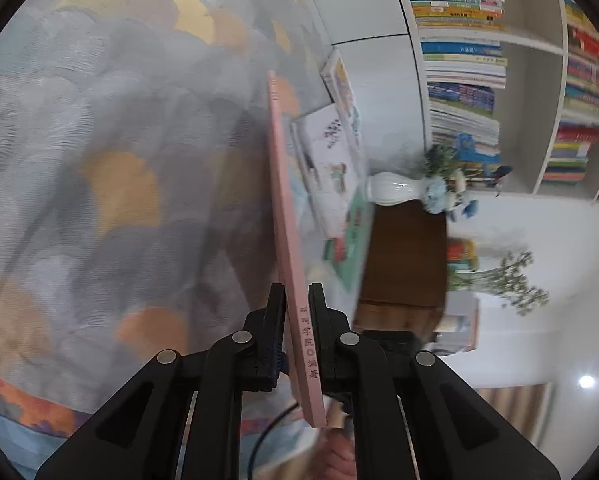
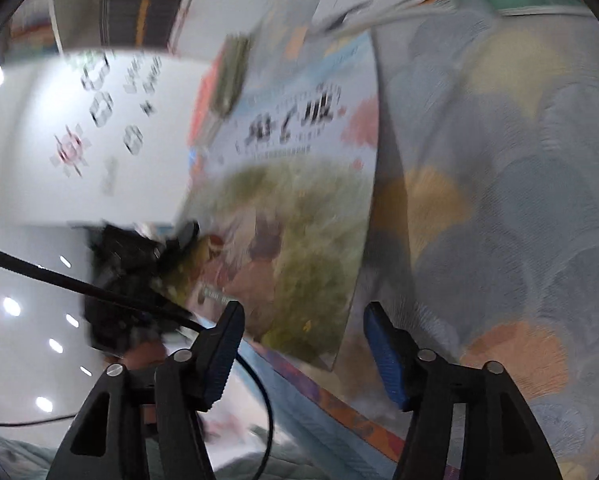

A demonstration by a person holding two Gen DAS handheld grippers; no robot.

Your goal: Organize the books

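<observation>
My left gripper (image 1: 297, 292) is shut on a thin book with a pink spine (image 1: 287, 208), seen edge-on and lifted above the patterned rug (image 1: 119, 140). In the right wrist view the same book shows its illustrated cover (image 2: 299, 200), blurred, with the left gripper (image 2: 183, 240) clamped on its left edge. My right gripper (image 2: 304, 312) stands open just below the book's lower edge, with nothing between its blue pads (image 2: 383, 356). More books (image 1: 331, 168) lie in a loose pile on the rug beyond the held one, among them a green one (image 1: 351, 240).
A white bookshelf (image 1: 459, 40) packed with books fills the far side. A white vase with blue flowers (image 1: 391, 188) stands on a brown table (image 1: 403, 256). A black cable (image 2: 59, 280) trails from the left gripper. The rug (image 2: 499, 200) spreads to the right.
</observation>
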